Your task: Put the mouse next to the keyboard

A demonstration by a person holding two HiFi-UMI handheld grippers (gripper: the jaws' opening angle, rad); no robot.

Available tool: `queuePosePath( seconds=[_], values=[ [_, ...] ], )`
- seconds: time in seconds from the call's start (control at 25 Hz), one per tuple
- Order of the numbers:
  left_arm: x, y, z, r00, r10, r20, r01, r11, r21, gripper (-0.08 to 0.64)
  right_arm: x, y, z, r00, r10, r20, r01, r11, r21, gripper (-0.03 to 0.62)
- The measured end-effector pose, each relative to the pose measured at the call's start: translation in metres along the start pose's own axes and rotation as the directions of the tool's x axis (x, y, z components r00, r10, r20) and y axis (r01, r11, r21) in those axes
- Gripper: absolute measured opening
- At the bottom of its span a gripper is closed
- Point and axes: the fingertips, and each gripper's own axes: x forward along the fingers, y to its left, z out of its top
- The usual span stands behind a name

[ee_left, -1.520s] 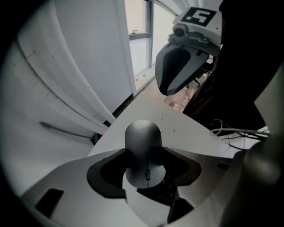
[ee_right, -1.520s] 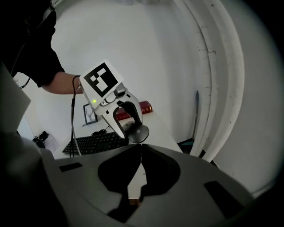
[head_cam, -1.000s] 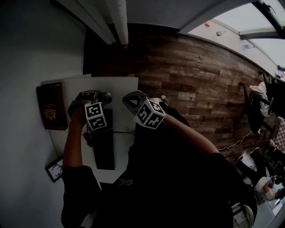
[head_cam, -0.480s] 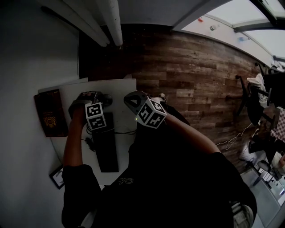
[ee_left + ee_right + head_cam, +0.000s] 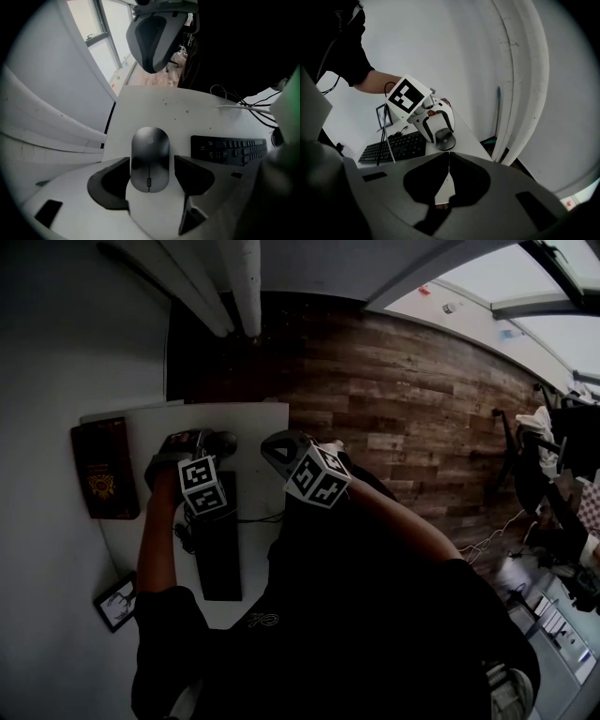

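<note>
A dark grey mouse (image 5: 149, 158) lies flat on the white table (image 5: 154, 110), just left of the far end of the black keyboard (image 5: 229, 150). My left gripper (image 5: 151, 161) straddles it and its jaws are opening; a thin gap shows on each side, so the pads do not press on it. In the head view the left gripper (image 5: 199, 444) is at the table's far part with the mouse (image 5: 224, 440) at its tips and the keyboard (image 5: 217, 549) behind. My right gripper (image 5: 449, 157) is shut on nothing, held off the table's right edge (image 5: 281, 451).
A brown book (image 5: 105, 468) lies at the table's left side and a small picture frame (image 5: 114, 600) at its near left corner. Cables (image 5: 243, 101) trail past the keyboard. A grey office chair (image 5: 154, 37) stands beyond the table. White pipes (image 5: 248, 287) run along the wall.
</note>
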Motion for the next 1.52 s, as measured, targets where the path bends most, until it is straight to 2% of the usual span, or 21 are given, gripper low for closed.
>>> queuePosePath(
  seconds=[0.12,0.28,0.4,0.48,0.52,0.56,0.64,0.72,0.76,0.8,0.84,0.92,0.96,1.0,1.08,1.12,1.16,1.24,1.32,1.4,1.52],
  values=[
    [-0.009,-0.001,0.001,0.999,0.031,0.019,-0.03,0.998,-0.053,0.331,0.0,0.004,0.003,1.0,0.016,-0.002,-0.016,1.0,-0.017,0.021],
    [-0.019,-0.007,-0.003,0.997,0.079,0.026,-0.076,0.991,-0.108,0.331,0.003,0.01,0.007,0.999,0.033,0.002,-0.032,0.999,-0.043,0.021],
    [-0.029,-0.009,-0.005,0.989,0.143,0.035,-0.133,0.968,-0.211,0.331,0.003,0.01,0.012,0.999,0.047,0.006,-0.047,0.997,-0.066,0.021],
    [-0.038,-0.011,-0.002,0.98,0.195,0.046,-0.172,0.937,-0.303,0.33,0.002,0.011,0.015,0.998,0.061,0.013,-0.06,0.995,-0.076,0.021],
    [-0.042,-0.011,0.0,0.973,0.223,0.051,-0.191,0.914,-0.357,0.33,0.001,0.011,0.017,0.997,0.069,0.018,-0.067,0.995,-0.08,0.021],
    [-0.046,-0.012,0.002,0.966,0.251,0.057,-0.206,0.885,-0.417,0.33,0.001,0.01,0.019,0.997,0.076,0.024,-0.074,0.994,-0.085,0.021],
    [-0.055,-0.012,0.012,0.948,0.306,0.087,-0.211,0.811,-0.546,0.321,0.001,0.006,0.022,0.995,0.094,0.034,-0.09,0.991,-0.097,0.021],
    [-0.065,-0.013,0.027,0.924,0.363,0.118,-0.198,0.721,-0.664,0.301,-0.002,0.003,0.026,0.992,0.118,0.053,-0.112,0.988,-0.108,0.021],
    [-0.07,-0.013,0.033,0.909,0.402,0.114,-0.204,0.666,-0.718,0.284,-0.004,0.001,0.028,0.988,0.136,0.067,-0.128,0.985,-0.116,0.021],
    [-0.076,-0.01,0.037,0.889,0.45,0.088,-0.226,0.596,-0.771,0.257,-0.005,-0.002,0.032,0.984,0.159,0.079,-0.148,0.981,-0.129,0.021],
    [-0.082,-0.006,0.039,0.862,0.506,0.04,-0.258,0.505,-0.824,0.213,-0.007,-0.005,0.035,0.979,0.185,0.087,-0.171,0.974,-0.149,0.021],
    [-0.094,0.005,0.04,0.789,0.61,-0.079,-0.306,0.278,-0.911,0.045,-0.01,-0.016,0.041,0.967,0.236,0.096,-0.213,0.956,-0.201,0.021],
    [-0.098,0.01,0.042,0.752,0.647,-0.124,-0.298,0.165,-0.94,0.003,-0.012,-0.022,0.044,0.962,0.254,0.099,-0.227,0.947,-0.225,0.021],
    [-0.101,0.013,0.046,0.721,0.674,-0.159,-0.272,0.065,-0.96,0.003,-0.013,-0.027,0.046,0.958,0.267,0.101,-0.236,0.94,-0.247,0.021],
    [-0.104,0.014,0.057,0.67,0.703,-0.238,-0.228,-0.11,-0.967,0.003,-0.021,-0.036,0.049,0.95,0.293,0.104,-0.254,0.925,-0.282,0.021],
    [-0.106,0.012,0.063,0.649,0.704,-0.29,-0.224,-0.188,-0.956,0.003,-0.027,-0.039,0.05,0.945,0.309,0.108,-0.267,0.918,-0.294,0.021],
    [-0.108,0.01,0.069,0.631,0.696,-0.342,-0.227,-0.256,-0.94,0.003,-0.034,-0.042,0.051,0.938,0.327,0.114,-0.28,0.911,-0.303,0.021],
    [-0.113,0.01,0.083,0.604,0.679,-0.418,-0.222,-0.361,-0.906,0.003,-0.046,-0.05,0.052,0.925,0.357,0.128,-0.301,0.897,-0.322,0.021],
    [-0.119,0.015,0.096,0.57,0.678,-0.464,-0.196,-0.436,-0.878,0.003,-0.053,-0.058,0.054,0.913,0.383,0.143,-0.316,0.883,-0.346,0.021],
    [-0.123,0.014,0.109,0.537,0.676,-0.504,-0.177,-0.493,-0.852,0.003,-0.06,-0.057,0.054,0.896,0.414,0.159,-0.336,0.868,-0.367,0.021],
    [-0.13,0.005,0.128,0.511,0.656,-0.556,-0.158,-0.564,-0.811,0.003,-0.075,-0.048,0.05,0.869,0.464,0.172,-0.364,0.835,-0.413,0.021]
  ],
)
